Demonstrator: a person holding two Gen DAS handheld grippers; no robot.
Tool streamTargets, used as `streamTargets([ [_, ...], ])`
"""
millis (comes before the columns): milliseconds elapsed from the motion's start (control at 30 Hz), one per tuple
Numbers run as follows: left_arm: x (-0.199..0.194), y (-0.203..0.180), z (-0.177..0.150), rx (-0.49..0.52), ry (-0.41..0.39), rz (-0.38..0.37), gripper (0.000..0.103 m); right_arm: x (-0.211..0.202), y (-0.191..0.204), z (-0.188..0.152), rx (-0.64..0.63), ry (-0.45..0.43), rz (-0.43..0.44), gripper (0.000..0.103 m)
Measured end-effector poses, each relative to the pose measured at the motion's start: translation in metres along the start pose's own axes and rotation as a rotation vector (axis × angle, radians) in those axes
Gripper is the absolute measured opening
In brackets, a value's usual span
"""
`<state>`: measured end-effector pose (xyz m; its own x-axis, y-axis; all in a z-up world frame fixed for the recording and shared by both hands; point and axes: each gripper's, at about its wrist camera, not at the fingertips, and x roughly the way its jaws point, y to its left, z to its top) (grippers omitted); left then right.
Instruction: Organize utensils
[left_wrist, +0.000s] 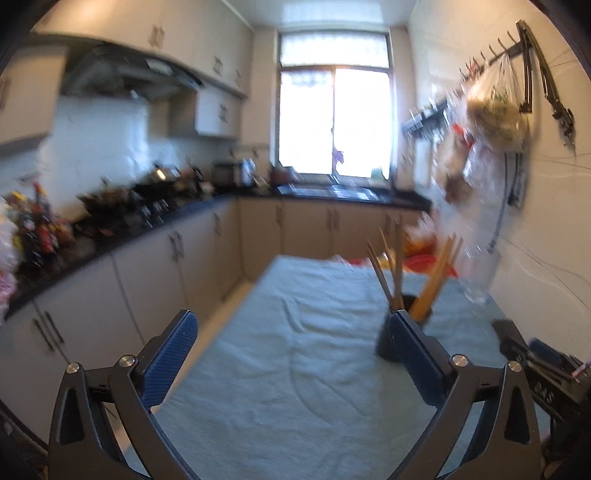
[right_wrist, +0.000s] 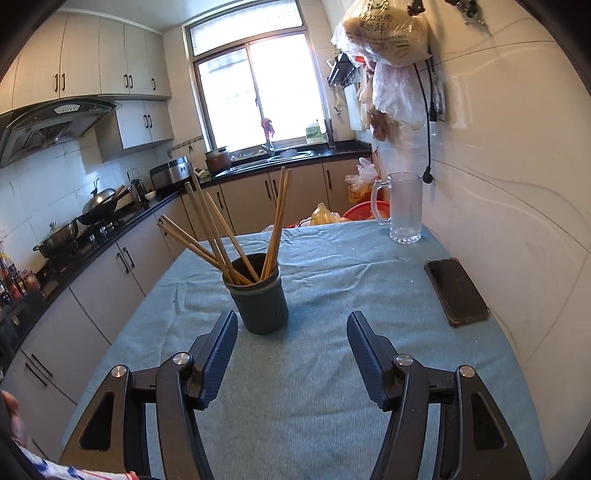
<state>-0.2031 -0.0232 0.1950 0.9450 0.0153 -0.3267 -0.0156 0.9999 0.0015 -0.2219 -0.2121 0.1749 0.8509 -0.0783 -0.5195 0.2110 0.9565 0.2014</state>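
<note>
Dark grey and cylindrical, the utensil holder (right_wrist: 260, 295) stands upright on the blue-green cloth (right_wrist: 332, 369) that covers the table. It sits just ahead of the right gripper (right_wrist: 291, 321), nearer the left finger than the right one, and touches neither. Inside it are wooden chopsticks (right_wrist: 218, 236), tips down in the cup and long axes rising out of the rim. One bunch leans away to the left of the fingers, some at a shallow slant. A pair (right_wrist: 279, 218) stands nearly vertical, tilted slightly to the right. The right gripper's fingers are spread wide with nothing between them.

In the blurred left wrist view the left gripper (left_wrist: 291, 325) also has its fingers far apart and empty. The same holder (left_wrist: 413, 314) shows just beyond its right fingertip, partly hidden by it, with the chopsticks (left_wrist: 432, 280) fanning upward.

Beyond the right gripper's right finger a dark phone (right_wrist: 456, 291) lies flat on the cloth. Farther ahead on that side stands a clear glass mug (right_wrist: 404, 208); whether it holds anything cannot be told.
</note>
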Motion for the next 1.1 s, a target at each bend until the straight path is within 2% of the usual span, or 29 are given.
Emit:
streamTargets([
  [133,-0.019,-0.006,0.004,0.043,-0.078,0.057,0.103,-0.017,0.010,-0.007,-0.048,-0.044,-0.042,0.070],
  [233,-0.021,-0.009,0.005,0.054,-0.070,0.037,0.103,-0.027,0.015,-0.011,-0.079,-0.081,-0.067,0.074],
  [467,-0.011,-0.018,-0.005,0.043,-0.009,-0.072,0.103,-0.028,0.023,-0.019,-0.118,-0.080,-0.076,0.076],
  [633,0.012,-0.022,-0.017,0.039,0.101,-0.131,0.103,-0.016,0.019,-0.023,-0.115,-0.046,-0.088,0.076],
  [833,0.038,-0.023,-0.033,0.038,0.197,-0.101,0.103,-0.003,0.011,-0.026,-0.093,-0.004,-0.112,0.076],
  [1100,0.059,-0.028,-0.049,0.066,0.274,-0.085,0.103,0.011,0.009,-0.029,-0.092,0.033,-0.122,0.076],
])
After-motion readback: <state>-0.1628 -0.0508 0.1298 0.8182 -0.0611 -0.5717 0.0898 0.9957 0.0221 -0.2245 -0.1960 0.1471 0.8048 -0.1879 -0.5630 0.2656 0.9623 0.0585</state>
